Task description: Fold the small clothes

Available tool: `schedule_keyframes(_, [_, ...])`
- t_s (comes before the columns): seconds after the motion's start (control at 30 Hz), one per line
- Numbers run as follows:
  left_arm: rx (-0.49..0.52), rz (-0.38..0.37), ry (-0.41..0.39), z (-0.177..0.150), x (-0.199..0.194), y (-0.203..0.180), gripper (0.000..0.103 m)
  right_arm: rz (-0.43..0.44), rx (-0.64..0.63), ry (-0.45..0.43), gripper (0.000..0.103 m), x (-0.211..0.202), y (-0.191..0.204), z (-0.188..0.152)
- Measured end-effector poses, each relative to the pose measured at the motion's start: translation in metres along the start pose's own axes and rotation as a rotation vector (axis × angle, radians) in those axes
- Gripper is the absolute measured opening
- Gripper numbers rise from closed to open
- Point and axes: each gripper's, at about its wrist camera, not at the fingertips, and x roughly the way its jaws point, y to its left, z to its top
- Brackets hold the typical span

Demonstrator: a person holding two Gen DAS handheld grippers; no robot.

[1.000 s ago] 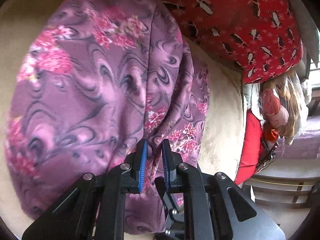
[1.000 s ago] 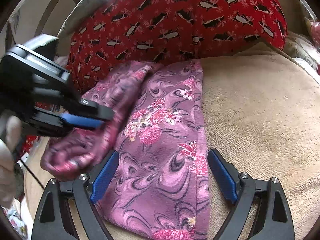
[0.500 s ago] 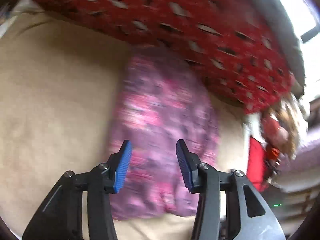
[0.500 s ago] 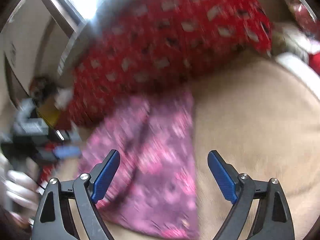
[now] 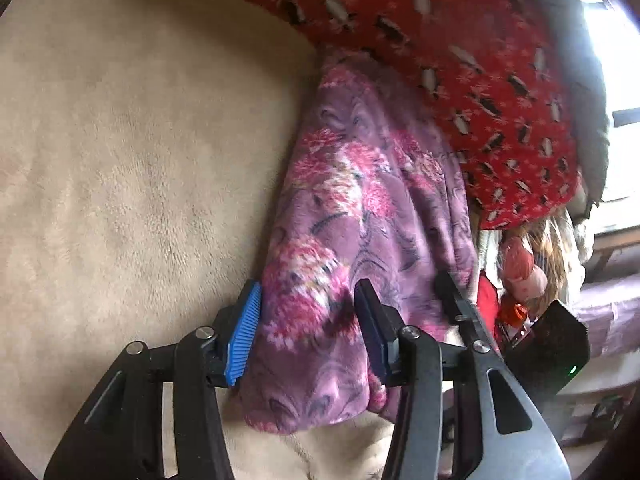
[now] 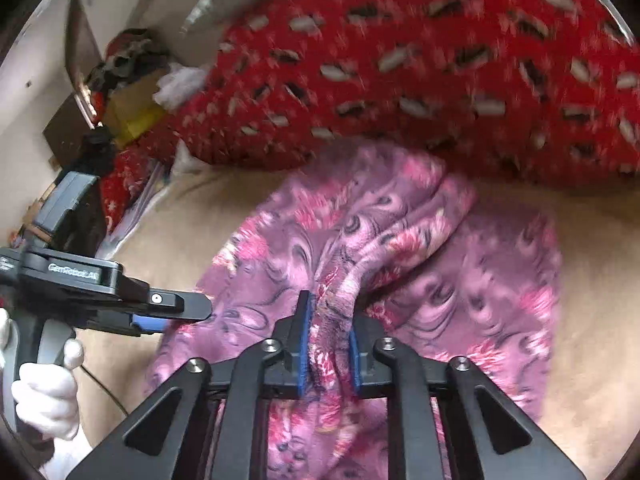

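The right gripper point(image 6: 325, 344) has its jaws clenched on a bunched ridge of the purple flowered garment point(image 6: 400, 264). The left gripper point(image 5: 306, 330) straddles the garment's near end with its jaws spread apart. The garment lies on the beige blanket point(image 5: 132, 152), its far end against the red patterned pillow point(image 5: 460, 56).

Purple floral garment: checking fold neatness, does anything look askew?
Yes. The purple floral garment is bunched into ridges where the right tool pinches it, not flat on the beige blanket.
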Motion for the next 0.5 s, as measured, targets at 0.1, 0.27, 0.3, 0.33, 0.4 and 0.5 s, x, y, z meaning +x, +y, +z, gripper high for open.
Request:
schedule_keyframes(0.1, [0.019, -0.032, -0.018, -0.009, -0.006, -0.002, 0.057, 0.067, 0.121, -0.084, 0.011, -0.039, -0.029, 0.002])
schedule_keyframes(0.27, [0.040, 0.045, 0.074, -0.029, 0.030, -0.006, 0.064, -0.028, 0.283, 0.012, 0.011, -0.033, -0.088, -0.034])
schedule_keyframes(0.3, [0.053, 0.060, 0.082, -0.033, 0.034, -0.007, 0.064, -0.021, 0.304, 0.038, 0.011, -0.027, -0.095, -0.041])
schedule_keyframes(0.33, [0.079, 0.077, 0.070, -0.038, 0.033, -0.009, 0.064, 0.005, 0.346, 0.018, 0.013, -0.033, -0.099, -0.043])
schedule_keyframes(0.4, [0.107, 0.092, 0.053, -0.044, 0.029, -0.012, 0.064, 0.085, 0.437, -0.037, 0.019, -0.052, -0.101, -0.045])
schedule_keyframes(0.5, [0.123, 0.109, 0.058, -0.050, 0.031, -0.014, 0.064, 0.174, 0.480, -0.051, 0.054, -0.067, -0.094, -0.060])
